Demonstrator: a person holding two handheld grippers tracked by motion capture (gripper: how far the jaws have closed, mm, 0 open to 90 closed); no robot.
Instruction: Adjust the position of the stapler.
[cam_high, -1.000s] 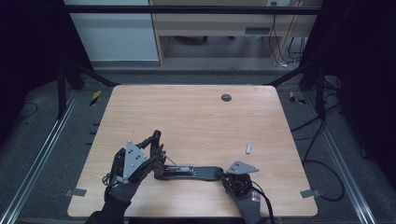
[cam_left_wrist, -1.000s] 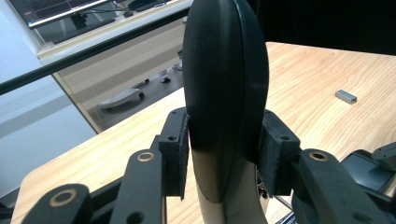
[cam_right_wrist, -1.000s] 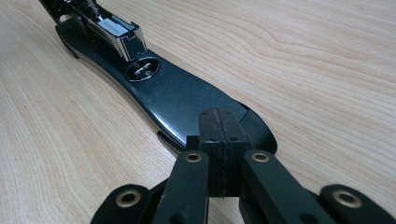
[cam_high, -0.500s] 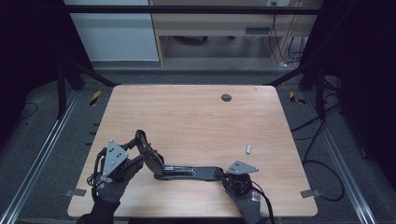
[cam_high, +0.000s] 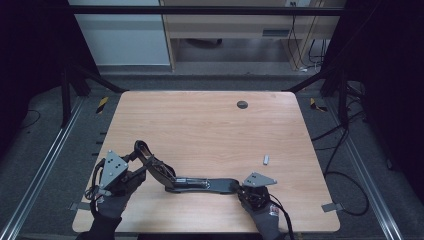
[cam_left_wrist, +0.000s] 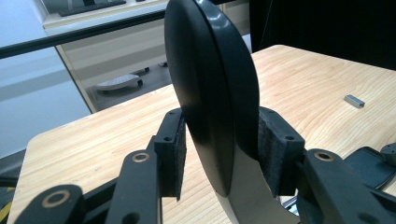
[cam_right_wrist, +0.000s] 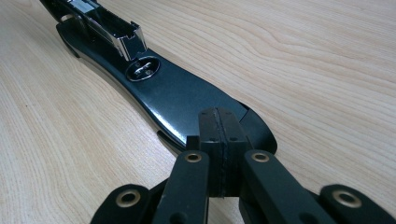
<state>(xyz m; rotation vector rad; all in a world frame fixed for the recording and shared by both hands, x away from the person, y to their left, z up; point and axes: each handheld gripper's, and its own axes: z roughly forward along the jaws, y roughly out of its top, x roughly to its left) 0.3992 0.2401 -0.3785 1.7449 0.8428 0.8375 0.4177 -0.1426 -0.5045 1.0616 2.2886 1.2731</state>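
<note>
Left gripper (cam_left_wrist: 217, 154) clamped on stapler (cam_high: 200, 182) lid; right gripper (cam_right_wrist: 219, 154) pressed together on its base. Staple strip (cam_high: 266, 160) beyond right fingertips, apart on table (cam_high: 210, 130).

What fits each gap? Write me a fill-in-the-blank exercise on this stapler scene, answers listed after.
1. The left hand-held gripper holds the stapler's raised ____.
2. The right hand-held gripper's jaws are ____, pressing on the stapler's base.
3. The loose strip of staples lies on the ____, apart from the stapler.
4. The stapler is hinged ____, its metal magazine exposed.

Answers: top arm; shut; table; open
</note>
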